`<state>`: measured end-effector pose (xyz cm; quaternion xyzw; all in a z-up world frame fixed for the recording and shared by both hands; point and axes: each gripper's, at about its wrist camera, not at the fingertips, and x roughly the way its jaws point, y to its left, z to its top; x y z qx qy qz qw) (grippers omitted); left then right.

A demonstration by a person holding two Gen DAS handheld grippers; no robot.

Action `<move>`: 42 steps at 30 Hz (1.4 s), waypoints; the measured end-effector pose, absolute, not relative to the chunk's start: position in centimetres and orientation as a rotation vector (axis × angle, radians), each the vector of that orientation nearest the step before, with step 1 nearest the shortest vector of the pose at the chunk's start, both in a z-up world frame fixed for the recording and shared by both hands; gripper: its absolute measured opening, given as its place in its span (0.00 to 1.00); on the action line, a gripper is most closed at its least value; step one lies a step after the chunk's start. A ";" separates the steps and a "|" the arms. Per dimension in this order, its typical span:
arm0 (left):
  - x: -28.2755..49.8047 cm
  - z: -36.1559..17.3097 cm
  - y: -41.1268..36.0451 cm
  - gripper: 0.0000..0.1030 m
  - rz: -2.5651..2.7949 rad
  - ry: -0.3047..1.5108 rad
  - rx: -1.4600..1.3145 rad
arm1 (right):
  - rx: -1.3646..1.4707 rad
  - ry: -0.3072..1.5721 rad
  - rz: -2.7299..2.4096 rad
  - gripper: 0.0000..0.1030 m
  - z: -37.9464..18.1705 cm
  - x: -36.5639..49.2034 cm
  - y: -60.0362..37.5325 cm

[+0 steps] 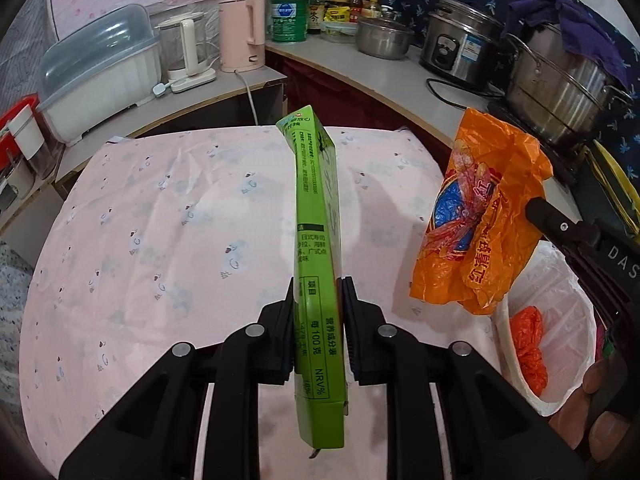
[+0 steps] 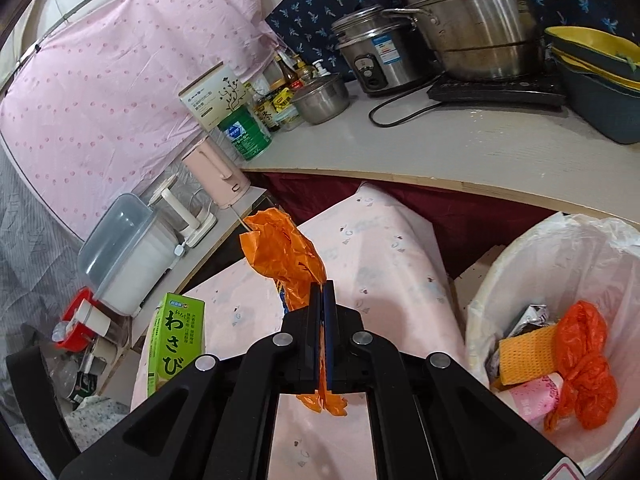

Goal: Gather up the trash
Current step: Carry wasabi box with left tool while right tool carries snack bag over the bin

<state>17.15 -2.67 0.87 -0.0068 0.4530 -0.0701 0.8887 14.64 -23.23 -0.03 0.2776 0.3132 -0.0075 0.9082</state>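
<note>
Left hand-held gripper [image 1: 318,288]: jaws clamped on the narrow sides of a green wasabi box [image 1: 318,240], box held on edge, long axis pointing away from the camera, raised clear above the pink-clothed bench [image 1: 160,240]. Box also shows low left in the right wrist view [image 2: 176,344], front face with Japanese lettering readable.

Right hand-held gripper [image 2: 323,292]: jaws fully closed, pinching a crumpled orange plastic bag [image 2: 284,252]; bag bunches up beyond the fingertips and a scrap hangs below the pads. In the left wrist view the same bag [image 1: 480,216] dangles off the right gripper's black fingers [image 1: 548,220], to the right of the box, with red and blue print on it, partly over the bin edge.

Bin [image 2: 500,280] sits right of the pink bench, white liner inside. Contents: knotted orange bag [image 2: 584,360], yellow mesh sponge [image 2: 524,352], foil wrapper [image 2: 534,316], pink printed paper [image 2: 536,396].

Behind: grey L-shaped bench [image 2: 440,140] with steel pot [image 2: 320,98], rice cooker [image 2: 372,56], big steamer pot [image 2: 480,32] on an induction plate, green tin [image 2: 244,132], pink kettle [image 2: 216,176], lidded dish rack [image 2: 128,248].
</note>
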 end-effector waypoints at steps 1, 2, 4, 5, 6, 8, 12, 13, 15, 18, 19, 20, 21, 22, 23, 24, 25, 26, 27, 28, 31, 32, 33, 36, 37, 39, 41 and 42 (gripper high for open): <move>16.6 1.1 -3.3 0.19 -0.155 0.937 -0.006 | 0.578 0.638 -0.025 0.02 0.2 13.9 -23.9; 16.1 1.4 -4.0 0.19 -0.167 0.932 0.002 | 0.582 0.630 -0.034 0.02 0.3 13.3 -24.6; 15.2 1.8 -5.2 0.19 -0.188 0.926 0.012 | 0.590 0.615 -0.053 0.02 0.7 11.9 -26.0; 14.7 2.0 -5.8 0.19 -0.199 0.923 0.018 | 0.593 0.608 -0.064 0.02 0.8 11.3 -26.6; 14.2 2.3 -6.6 0.19 -0.211 0.919 0.027 | 0.596 0.601 -0.076 0.02 1.0 10.6 -27.3; 13.4 2.5 -7.9 0.19 -0.232 0.915 0.042 | 0.603 0.588 -0.101 0.02 1.2 9.2 -28.8; 11.8 2.8 -10.6 0.19 -0.283 0.915 0.073 | 0.624 0.562 -0.153 0.02 1.3 6.6 -31.6; 11.4 2.8 -11.3 0.19 -0.297 0.913 0.083 | 0.632 0.555 -0.169 0.02 1.3 5.8 -32.5; 10.7 2.9 -12.6 0.19 -0.322 0.909 0.104 | 0.641 0.546 -0.193 0.02 1.3 4.7 -33.8; 9.7 2.9 -14.5 0.19 -0.358 0.908 0.124 | 0.655 0.533 -0.231 0.02 1.2 3.2 -35.6; 9.4 2.8 -15.1 0.19 -0.370 0.911 0.129 | 0.659 0.529 -0.243 0.02 1.1 2.7 -36.2; 9.2 2.8 -15.6 0.19 -0.381 0.912 0.134 | 0.662 0.526 -0.254 0.02 1.0 2.2 -36.7; 8.9 2.7 -16.3 0.19 -0.394 0.912 0.142 | 0.665 0.523 -0.265 0.02 0.9 1.8 -37.3; 8.7 2.7 -16.8 0.19 -0.405 0.911 0.149 | 0.668 0.520 -0.274 0.02 0.8 1.5 -37.6; 8.5 2.6 -17.4 0.19 -0.415 0.911 0.155 | 0.670 0.517 -0.284 0.02 0.7 1.1 -38.1; 8.3 2.6 -17.9 0.19 -0.428 0.912 0.160 | 0.673 0.515 -0.294 0.02 0.6 0.8 -38.5; 8.1 2.5 -18.4 0.19 -0.439 0.913 0.166 | 0.677 0.513 -0.301 0.02 0.5 0.4 -38.9; 8.0 2.4 -18.9 0.19 -0.449 0.914 0.173 | 0.682 0.511 -0.309 0.02 0.4 0.1 -39.3; 7.9 2.3 -19.5 0.19 -0.462 0.916 0.180 | 0.687 0.509 -0.316 0.02 0.2 -0.2 -39.6; 7.7 2.3 -20.0 0.19 -0.477 0.918 0.186 | 0.691 0.507 -0.323 0.02 0.1 -0.4 -40.0; 7.5 2.1 -21.6 0.19 -0.530 0.924 0.195 | 0.697 0.503 -0.340 0.02 -0.1 -1.0 -41.0; 7.4 2.0 -22.0 0.19 -0.545 0.926 0.197 | 0.698 0.502 -0.346 0.02 -0.1 -1.2 -41.3; 7.4 2.0 -22.6 0.19 -0.558 0.926 0.202 | 0.698 0.500 -0.352 0.02 -0.2 -1.4 -41.6; 7.4 1.6 -24.0 0.19 -0.598 0.929 0.222 | 0.703 0.495 -0.368 0.02 -0.4 -1.9 -42.3; 7.5 1.5 -24.4 0.19 -0.604 0.926 0.228 | 0.704 0.495 -0.373 0.02 -0.5 -2.1 -42.5; 7.5 1.4 -24.9 0.20 -0.618 0.920 0.234 | 0.708 0.495 -0.381 0.02 -0.6 -2.3 -42.9; 7.8 1.2 -25.5 0.21 -0.620 0.915 0.233 | 0.712 0.495 -0.387 0.02 -0.8 -2.4 -43.1; 7.9 1.2 -25.5 0.21 -0.620 0.908 0.229 | 0.713 0.496 -0.388 0.02 -0.9 -2.5 -43.2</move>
